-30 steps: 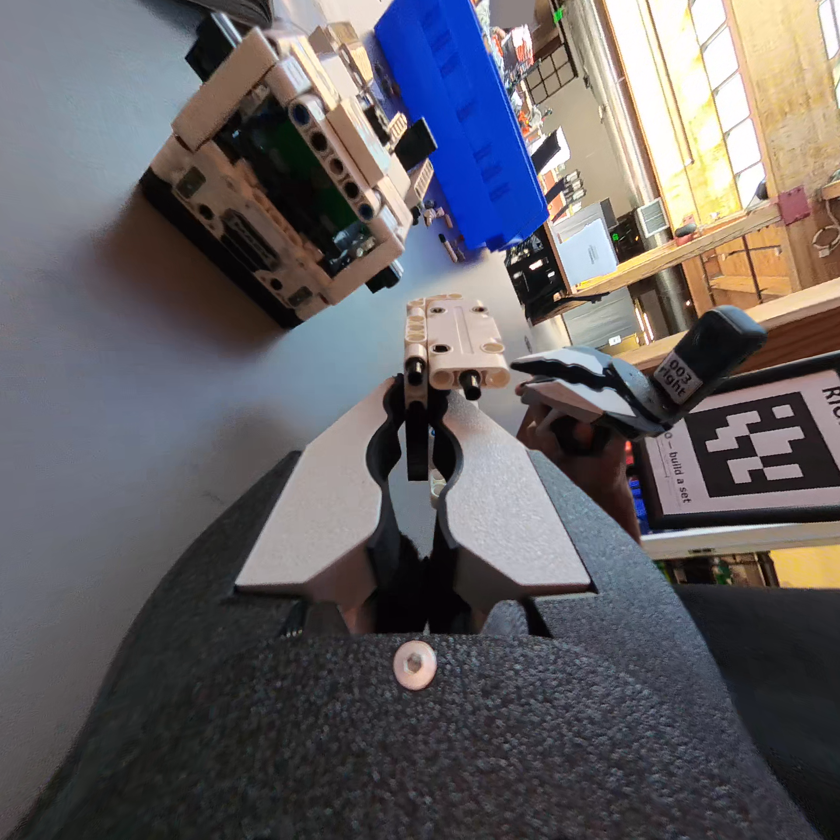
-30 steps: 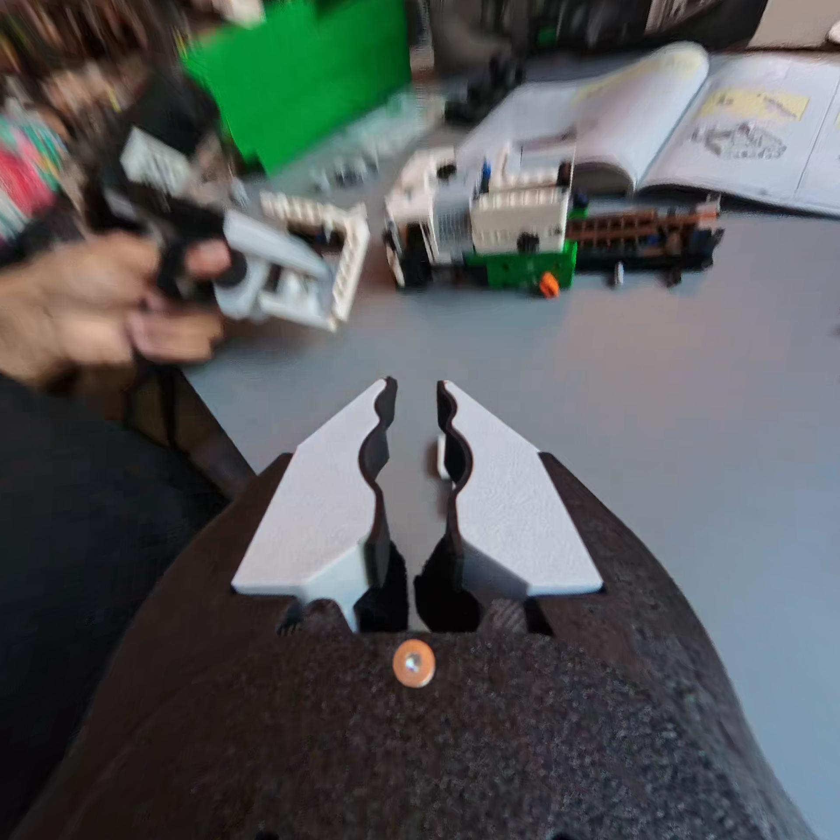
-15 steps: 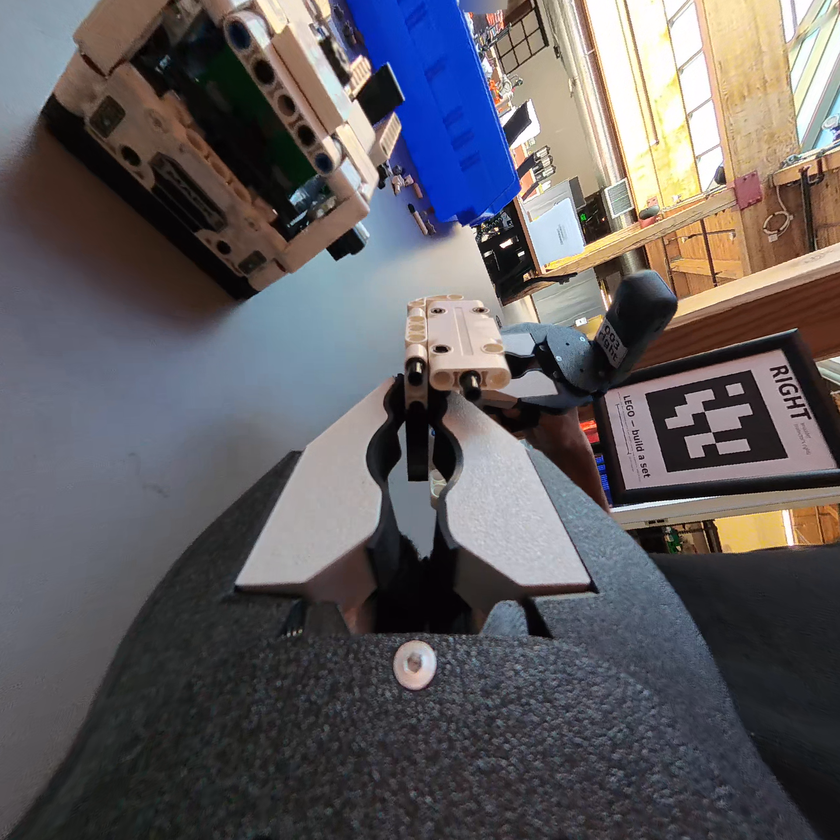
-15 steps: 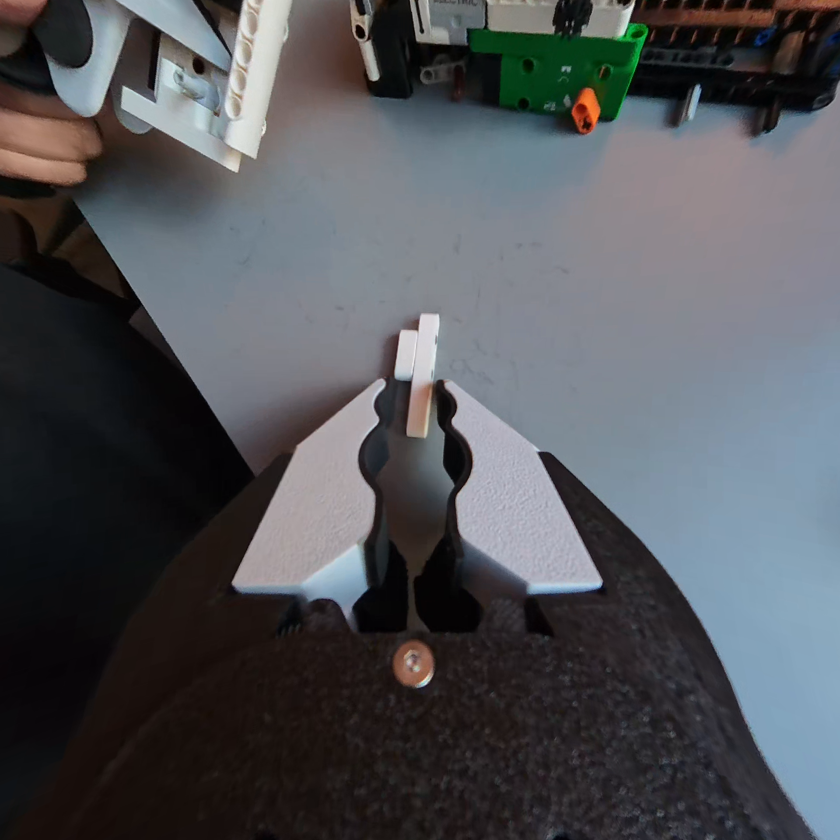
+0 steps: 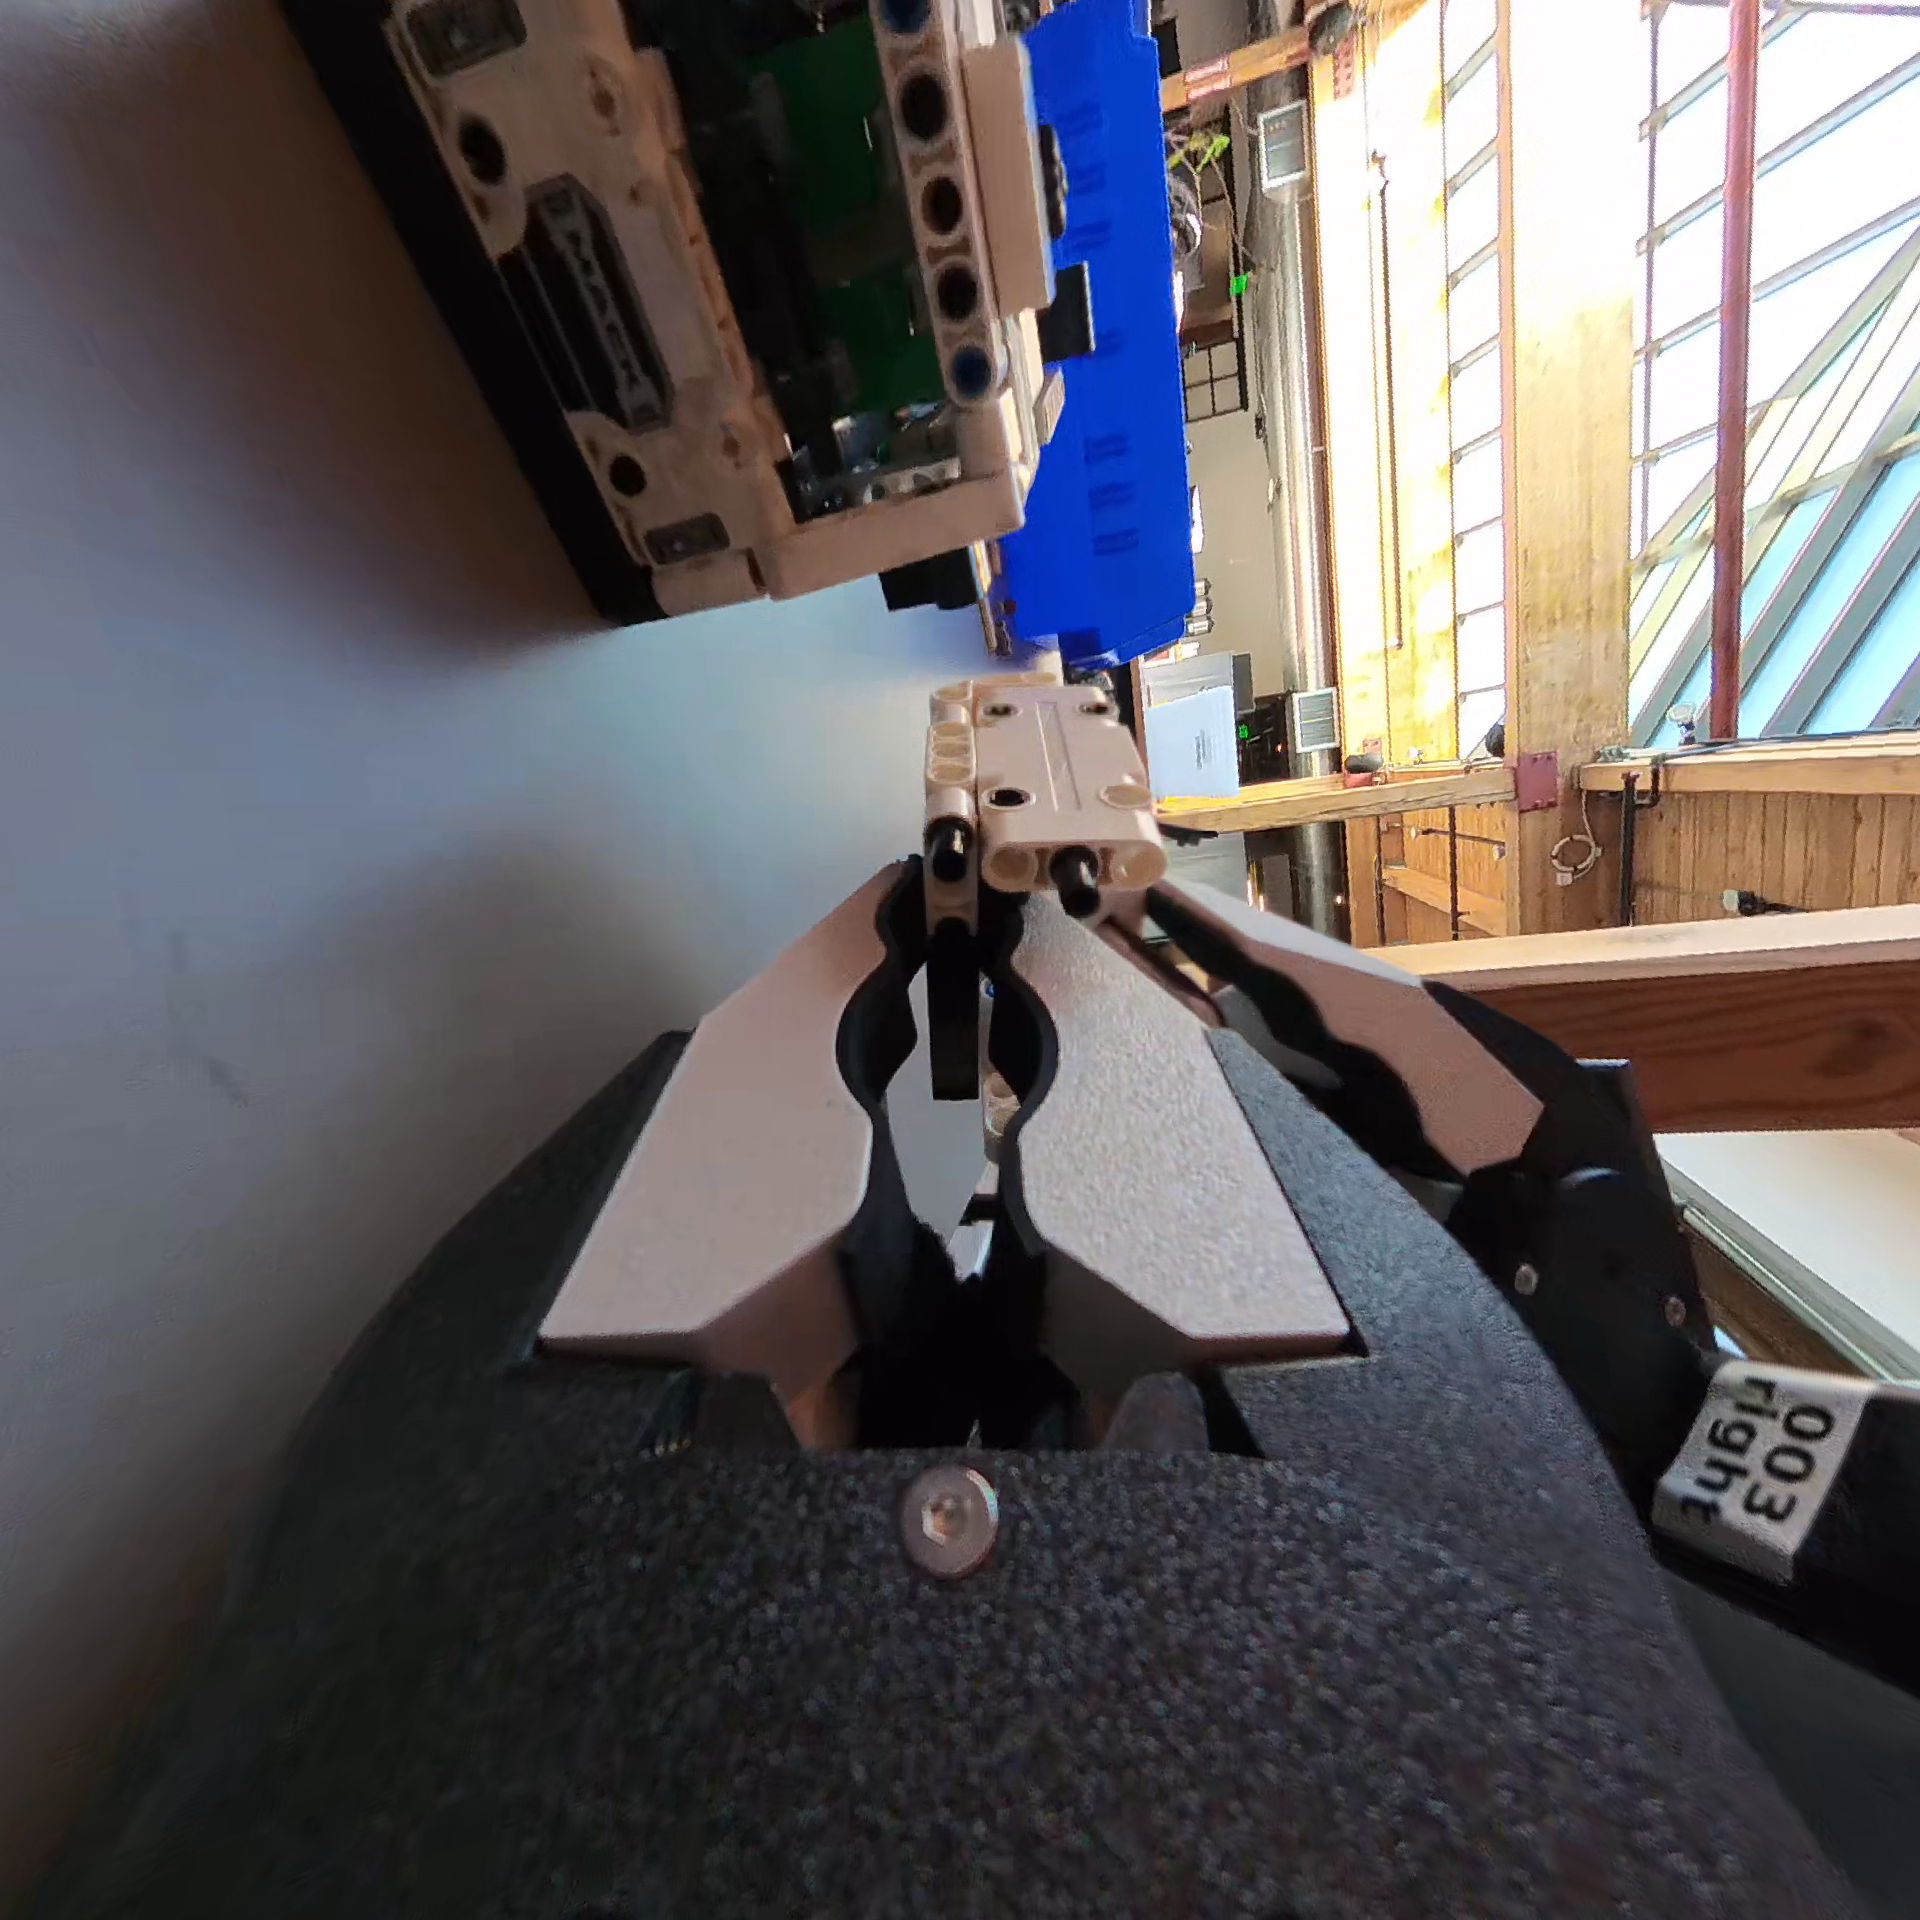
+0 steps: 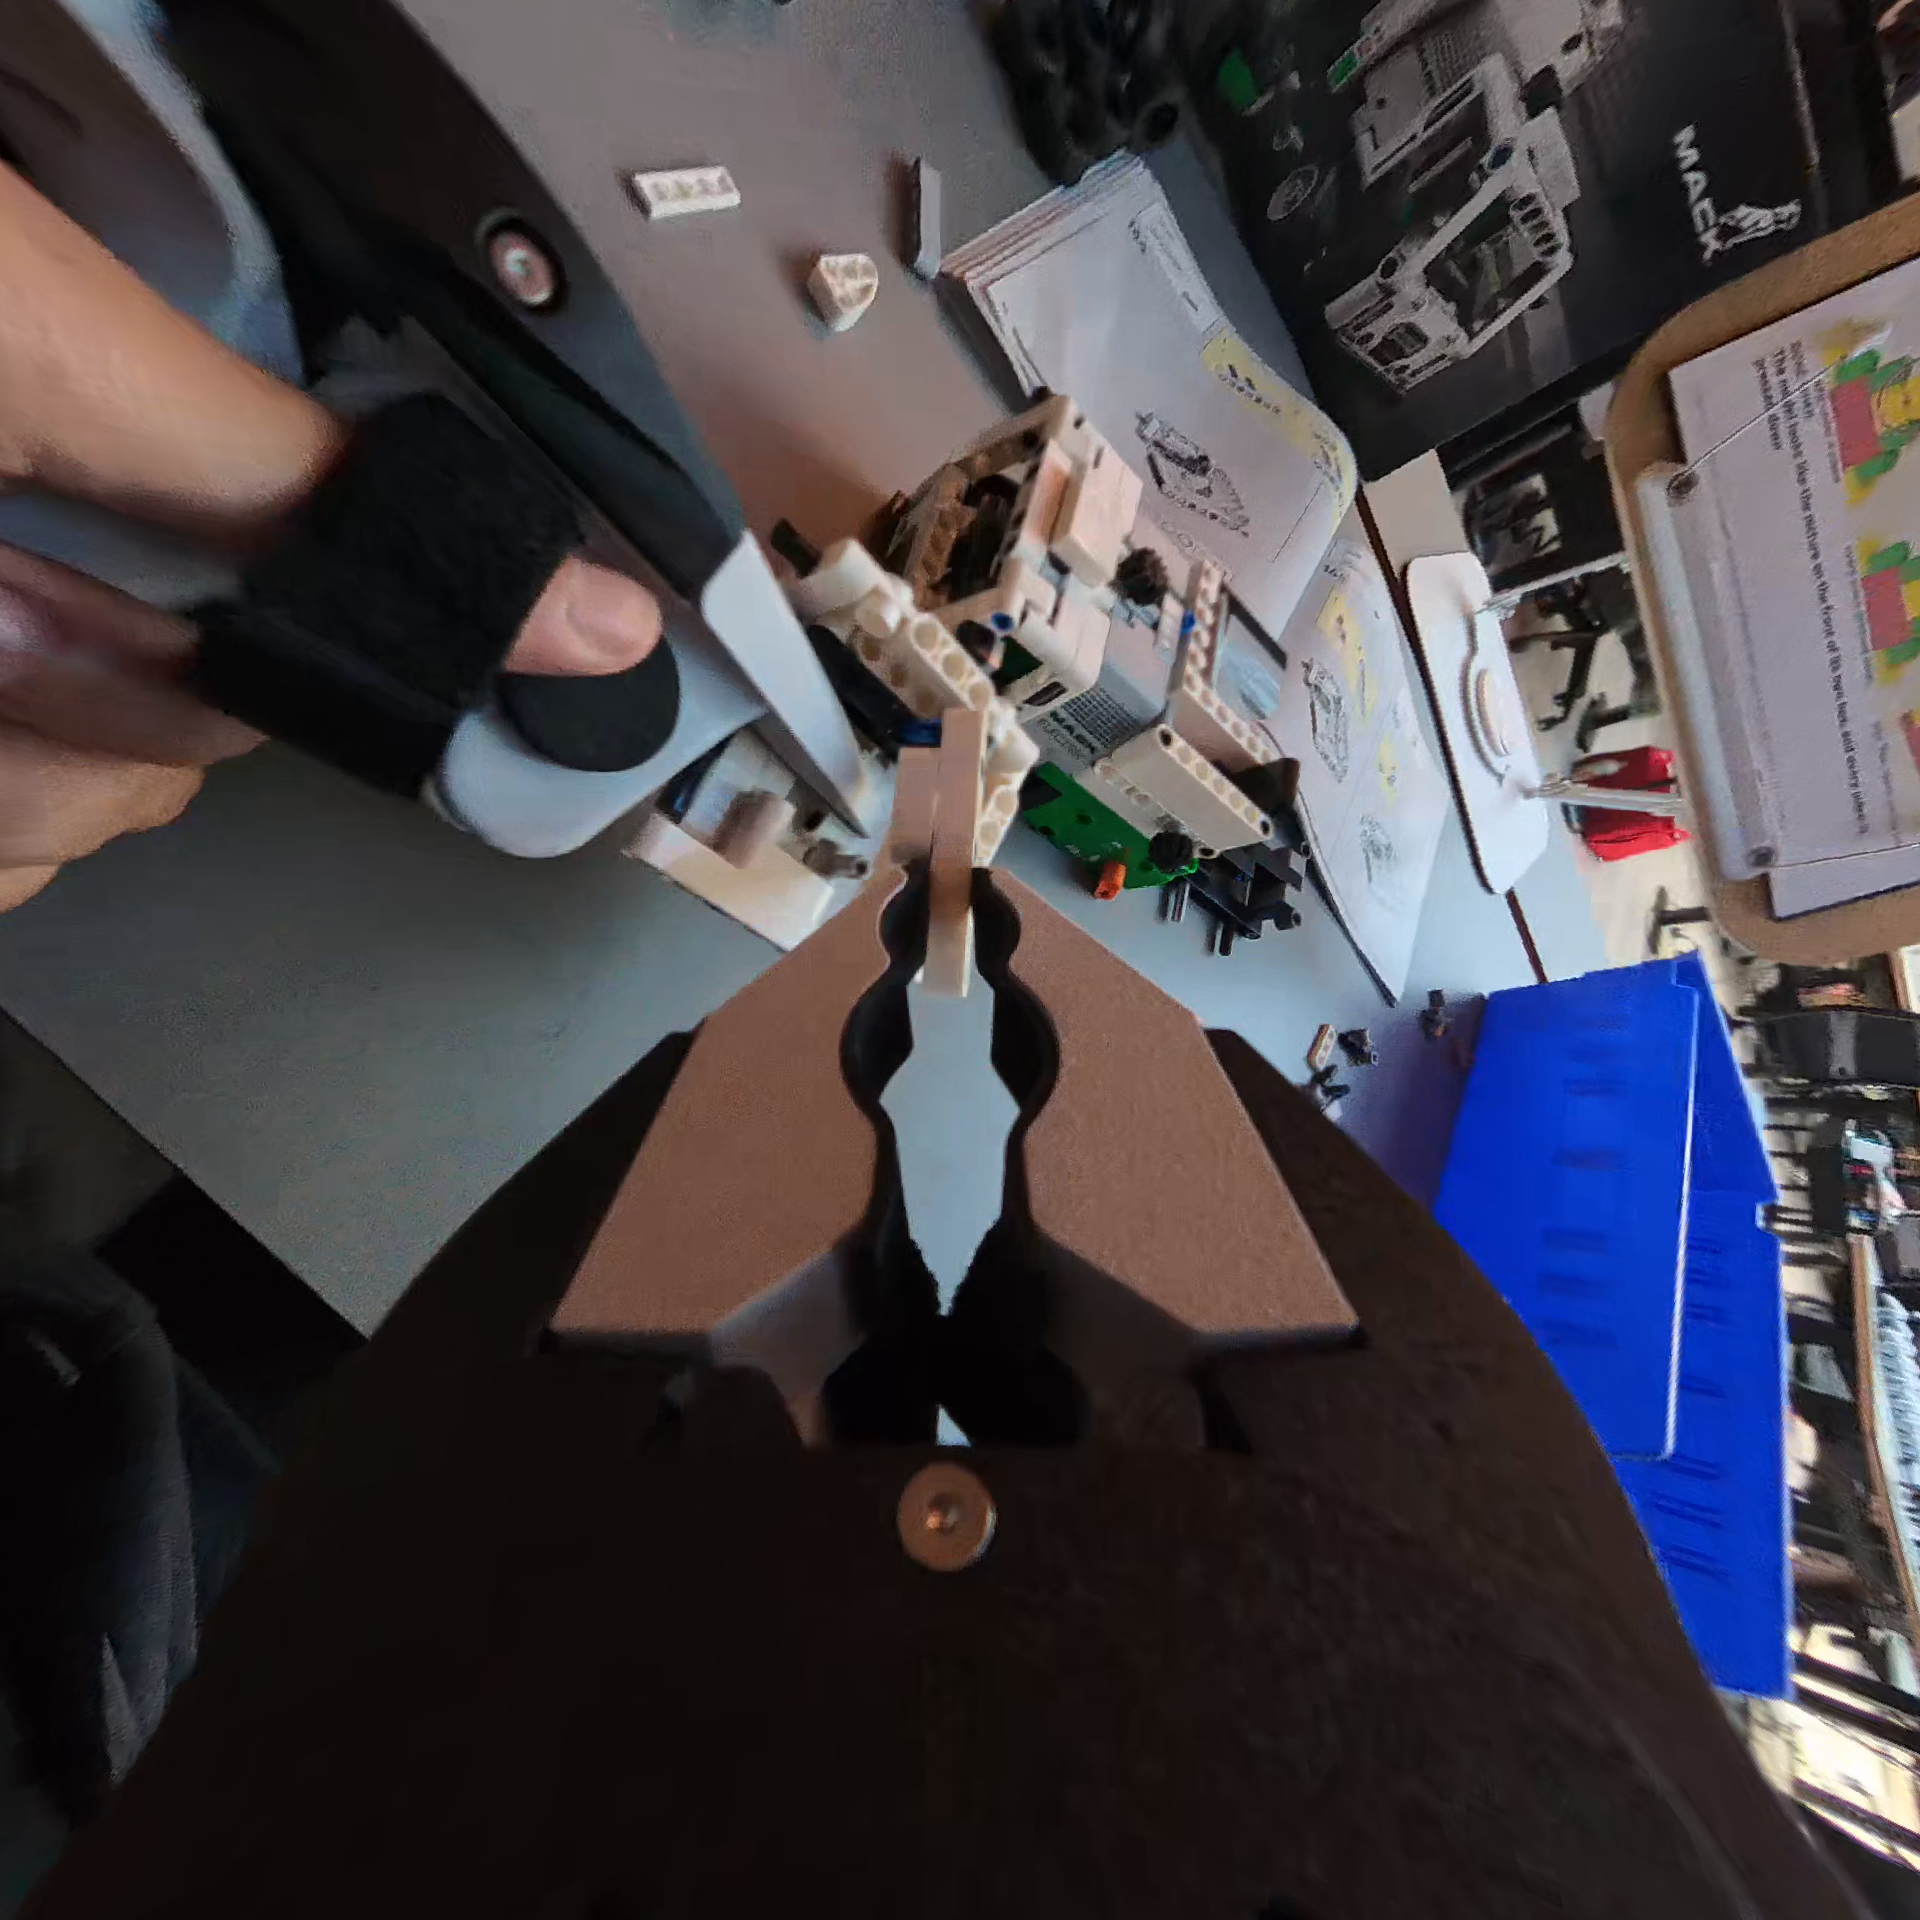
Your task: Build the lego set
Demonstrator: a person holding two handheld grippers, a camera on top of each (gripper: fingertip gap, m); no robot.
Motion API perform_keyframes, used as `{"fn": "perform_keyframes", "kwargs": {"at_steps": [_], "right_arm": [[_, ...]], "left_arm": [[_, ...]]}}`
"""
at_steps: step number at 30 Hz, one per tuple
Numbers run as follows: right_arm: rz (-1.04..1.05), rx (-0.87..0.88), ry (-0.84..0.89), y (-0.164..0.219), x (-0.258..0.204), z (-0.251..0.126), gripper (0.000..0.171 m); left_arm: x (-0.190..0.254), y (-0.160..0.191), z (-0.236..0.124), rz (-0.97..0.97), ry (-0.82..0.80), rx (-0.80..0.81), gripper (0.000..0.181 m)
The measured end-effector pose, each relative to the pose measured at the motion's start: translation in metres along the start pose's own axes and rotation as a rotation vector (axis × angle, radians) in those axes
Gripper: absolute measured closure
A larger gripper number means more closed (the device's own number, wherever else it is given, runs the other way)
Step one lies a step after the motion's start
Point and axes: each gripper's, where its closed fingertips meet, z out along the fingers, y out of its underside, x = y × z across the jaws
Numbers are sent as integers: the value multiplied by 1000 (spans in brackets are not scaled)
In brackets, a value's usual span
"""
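My left gripper (image 5: 956,909) is shut on a small assembly (image 5: 1039,790): a white panel with black pins on a black beam, held above the grey table (image 5: 364,831). My right gripper (image 6: 940,899) is shut on a flat white piece (image 6: 951,831), whose tip is right beside the left-held assembly (image 6: 914,655). In the left wrist view a finger (image 5: 1351,1029) of the right gripper reaches in from the right, just under the assembly. A bare hand with a black strap (image 6: 416,582) holds the left gripper. The white, green and black truck model (image 6: 1070,582) stands behind on the table; it also shows in the left wrist view (image 5: 727,312).
An open instruction booklet (image 6: 1143,343) lies behind the truck, with the black set box (image 6: 1558,156) beyond it. A blue bin (image 6: 1610,1247) stands at the right and also shows in the left wrist view (image 5: 1101,364). Loose white pieces (image 6: 686,192) lie on the table (image 6: 312,1039).
My right gripper shut on the flat white piece on the table, lifted it and carried it up to the left-held assembly. My left gripper moved closer to the truck.
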Motion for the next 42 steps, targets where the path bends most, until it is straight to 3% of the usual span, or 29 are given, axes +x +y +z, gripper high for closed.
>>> {"fn": "perform_keyframes", "kwargs": {"at_steps": [5, 21, 35, 42], "right_arm": [[-53, -124, 54, 12, -3, 10, 164], [-20, -156, 68, 5, -5, 8, 161], [237, 25, -156, -18, -8, -6, 155], [576, 191, -384, -16, 17, -19, 150]], "left_arm": [[-3, 2, 3, -11, -28, 19, 174], [-5, -2, 8, -62, -28, 30, 174], [4, 0, 8, -108, 35, 12, 174], [9, 2, 7, -134, 72, 5, 175]]}}
